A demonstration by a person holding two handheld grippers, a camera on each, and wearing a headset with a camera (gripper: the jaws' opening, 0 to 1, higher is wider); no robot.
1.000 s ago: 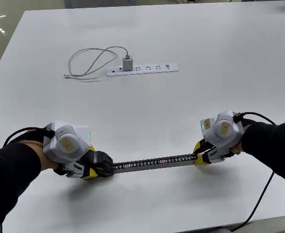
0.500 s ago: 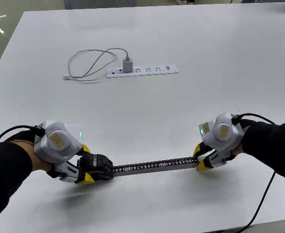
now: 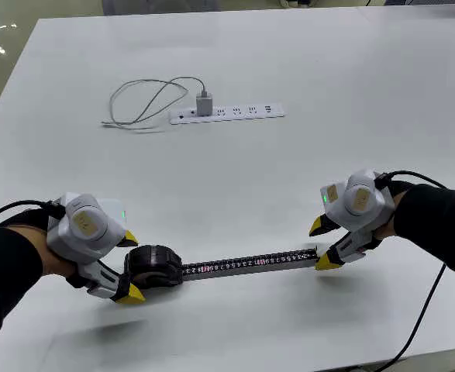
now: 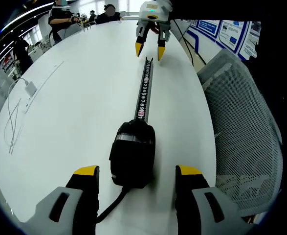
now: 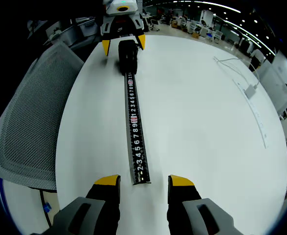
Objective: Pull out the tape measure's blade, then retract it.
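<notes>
So, what lies nearest on the white desk [image 3: 328, 155]?

Closest to the person is the black rounded tape measure [image 4: 132, 154]. It lies flat on the desk, and its narrow black blade [image 3: 246, 263], printed with white numbers, is drawn out in a straight line across the surface towards the other gripper.

And the left gripper [image 3: 132, 266]?

Its yellow-tipped jaws stand wide, one on each side of the tape measure's case. The left gripper view shows bare desk between each jaw and the case, so it holds nothing. A black cord [image 4: 111, 208] trails from the back of the case down between the jaws.

What about the right gripper [image 5: 144, 180]?

It is spread apart as well. The blade's free end lies on the desk between the two yellow tips and touches neither.

Anything off to the side?

A grey mesh chair back [image 4: 241, 122] stands just beside the desk's near edge.

And farther off?

Well apart from the tape, towards the far side of the desk, lies a white power strip [image 3: 227, 111]. A white charger [image 3: 204, 101] is plugged into it, and a thin grey cable [image 3: 146, 97] loops on the desk beside it.
</notes>
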